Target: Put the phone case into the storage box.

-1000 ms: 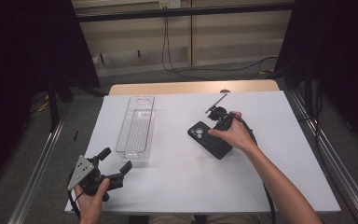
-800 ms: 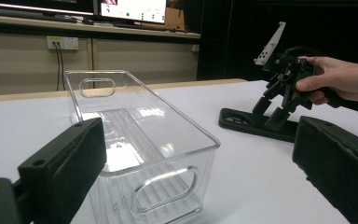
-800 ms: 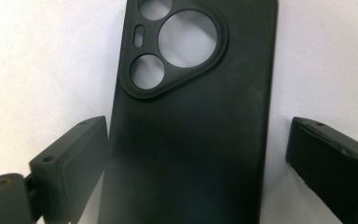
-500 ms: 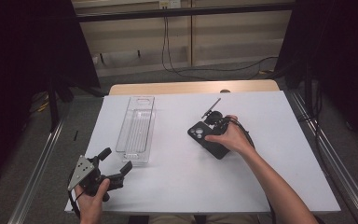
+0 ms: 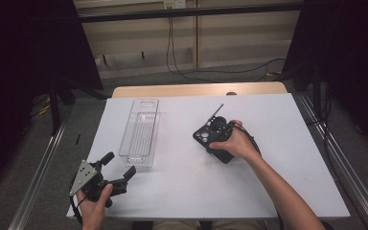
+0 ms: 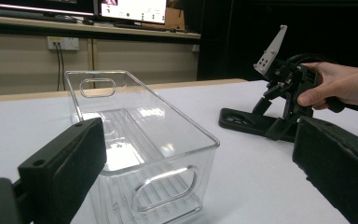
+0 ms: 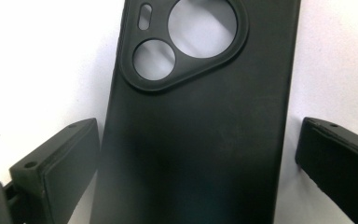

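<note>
Black phone case [image 7: 196,121] lies flat right of the surface's centre; our right hand-held gripper [image 5: 215,136] has just lowered over it, jaws spread either side, ready to pinch. Left hand-held gripper [image 5: 117,170], spread, idles near the front-left corner beside 1 clear bin [image 5: 141,132].

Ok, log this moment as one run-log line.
right gripper: open, jaws either side of black phone case | left gripper: open, idle near clear bin
</note>
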Tool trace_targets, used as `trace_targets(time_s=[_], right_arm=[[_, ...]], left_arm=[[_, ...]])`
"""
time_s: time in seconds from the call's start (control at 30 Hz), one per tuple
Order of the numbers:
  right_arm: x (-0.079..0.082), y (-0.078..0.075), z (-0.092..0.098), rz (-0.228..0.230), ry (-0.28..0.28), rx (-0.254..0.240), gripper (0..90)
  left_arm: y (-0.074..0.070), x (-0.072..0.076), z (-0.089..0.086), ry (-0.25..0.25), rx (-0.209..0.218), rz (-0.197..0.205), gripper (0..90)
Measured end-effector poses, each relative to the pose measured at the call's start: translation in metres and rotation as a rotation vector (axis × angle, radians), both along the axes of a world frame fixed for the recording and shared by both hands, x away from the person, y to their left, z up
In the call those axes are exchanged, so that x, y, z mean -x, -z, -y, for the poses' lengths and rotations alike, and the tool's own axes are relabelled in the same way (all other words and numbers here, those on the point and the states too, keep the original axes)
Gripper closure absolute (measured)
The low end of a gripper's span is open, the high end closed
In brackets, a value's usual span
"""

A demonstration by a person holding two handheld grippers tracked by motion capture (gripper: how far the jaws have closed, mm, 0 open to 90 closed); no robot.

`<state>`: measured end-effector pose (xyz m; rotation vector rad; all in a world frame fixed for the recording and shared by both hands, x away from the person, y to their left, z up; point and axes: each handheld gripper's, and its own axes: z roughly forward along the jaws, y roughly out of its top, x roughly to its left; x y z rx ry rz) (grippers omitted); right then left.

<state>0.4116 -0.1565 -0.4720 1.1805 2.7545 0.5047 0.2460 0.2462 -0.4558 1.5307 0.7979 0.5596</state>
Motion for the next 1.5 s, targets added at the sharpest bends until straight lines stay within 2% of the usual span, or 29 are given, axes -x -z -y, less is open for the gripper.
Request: trace_targets(time_s=[0.2,0.43,0.7,0.83,0.97,1.13,1.17,1.27,1.4,1.5], right_arm=[[0.001,-0.002,-0.001,-0.001,0.003,0.009,3.8],[0.001,-0.006,0.002,-0.004,0.015,0.013,13.8],[0.001,-0.008,0.003,-0.004,0.023,0.007,15.3],[0.003,-0.008,0.004,0.003,0.008,0.007,15.4],[0.005,-0.013,0.007,0.022,0.019,-0.026,15.4],[0.011,-0.018,0.011,0.057,0.012,-0.077,15.4],[0.011,-0.019,0.012,0.063,-0.001,-0.074,15.3],[0.013,-0.020,0.014,0.074,0.011,-0.082,15.3],[0.016,-0.022,0.021,0.106,0.023,-0.126,15.3],[0.019,-0.023,0.024,0.115,0.037,-0.149,15.3]], left_arm=[[0.000,0.000,0.001,-0.005,0.003,-0.001,3.0],[0.000,-0.001,0.001,-0.010,-0.003,-0.002,3.0],[0.001,-0.002,0.001,-0.009,-0.001,-0.003,3.0],[0.001,-0.002,0.001,-0.010,0.004,-0.003,3.0],[0.001,-0.001,0.001,-0.016,0.006,-0.004,3.0],[0.001,-0.001,0.001,-0.018,0.006,-0.004,3.0],[0.001,-0.001,0.001,-0.014,0.001,-0.005,3.0],[0.001,-0.001,0.001,-0.018,0.001,-0.004,3.0],[0.001,-0.002,0.001,-0.010,0.005,-0.006,3.0],[0.001,-0.002,0.001,-0.012,0.003,-0.006,3.0]])
